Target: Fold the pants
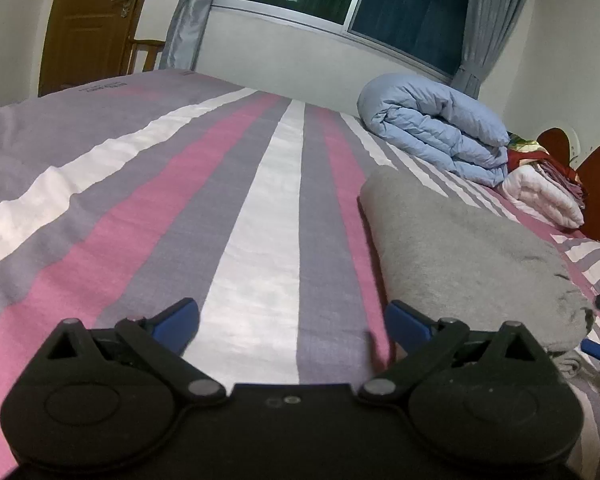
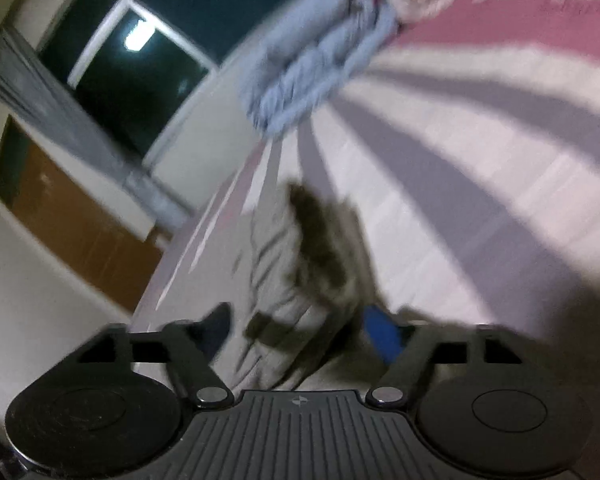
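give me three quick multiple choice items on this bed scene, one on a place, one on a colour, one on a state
1. Where does the folded grey fabric pants bundle lie relative to the left gripper?
A. to its right on the striped bedspread
B. between its fingers
C. on the floor

2. What colour is the rolled quilted duvet near the window?
A. red
B. light blue
C. green

3. How do the left gripper's jaws stand?
A. clamped on the pants
B. shut on nothing
C. open, holding nothing

Answers: 1 A, the bundle sits on the bed right of the blue-tipped fingers; 2 B, the duvet is pale blue; 3 C, bare bedspread shows in the wide gap between the fingers.
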Motion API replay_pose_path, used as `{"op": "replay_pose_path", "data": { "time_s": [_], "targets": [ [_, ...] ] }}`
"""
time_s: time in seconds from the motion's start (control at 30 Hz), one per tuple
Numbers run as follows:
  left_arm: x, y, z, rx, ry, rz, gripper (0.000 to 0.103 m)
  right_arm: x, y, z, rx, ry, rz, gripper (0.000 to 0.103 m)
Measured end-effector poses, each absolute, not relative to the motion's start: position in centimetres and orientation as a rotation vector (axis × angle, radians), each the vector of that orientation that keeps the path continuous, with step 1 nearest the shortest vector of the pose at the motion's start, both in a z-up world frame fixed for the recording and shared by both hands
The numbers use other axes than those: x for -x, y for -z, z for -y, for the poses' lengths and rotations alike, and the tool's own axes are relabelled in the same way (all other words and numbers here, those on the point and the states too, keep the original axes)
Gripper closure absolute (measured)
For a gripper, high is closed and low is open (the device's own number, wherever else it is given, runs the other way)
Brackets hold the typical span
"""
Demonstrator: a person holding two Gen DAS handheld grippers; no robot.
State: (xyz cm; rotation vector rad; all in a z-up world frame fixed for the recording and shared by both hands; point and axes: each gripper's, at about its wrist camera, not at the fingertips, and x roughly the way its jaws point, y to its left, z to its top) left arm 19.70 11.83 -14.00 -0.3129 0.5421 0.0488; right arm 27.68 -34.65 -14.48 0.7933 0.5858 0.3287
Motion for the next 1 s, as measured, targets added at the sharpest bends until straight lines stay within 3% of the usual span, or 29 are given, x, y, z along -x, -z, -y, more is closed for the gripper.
{"op": "replay_pose_path", "data": {
  "time_s": [0.43, 0.67, 0.8, 1.0],
  "targets": [
    [-21.7, 13.2, -12.5, 0.403, 0.047, -0.521, 0.006, -28.6, 14.5, 34.8, -0.707, -0.343, -0.632, 0.019],
    [-27.2, 14.4, -14.5, 0.563, 0.152, -0.616, 0.009, -31.2, 15.2, 34.6, -0.682, -0.366, -0.672, 0.019],
    [-29.8, 15.2, -14.2, 0.61, 0.292, -0.668, 0.016, -32.9, 16.1, 34.8, -0.722, -0.413, -0.705, 0.019],
    [-33.9, 16.8, -13.0, 0.587, 0.452, -0.76, 0.014, -35.3, 17.2, 35.4, -0.811, -0.503, -0.762, 0.019]
  ]
}}
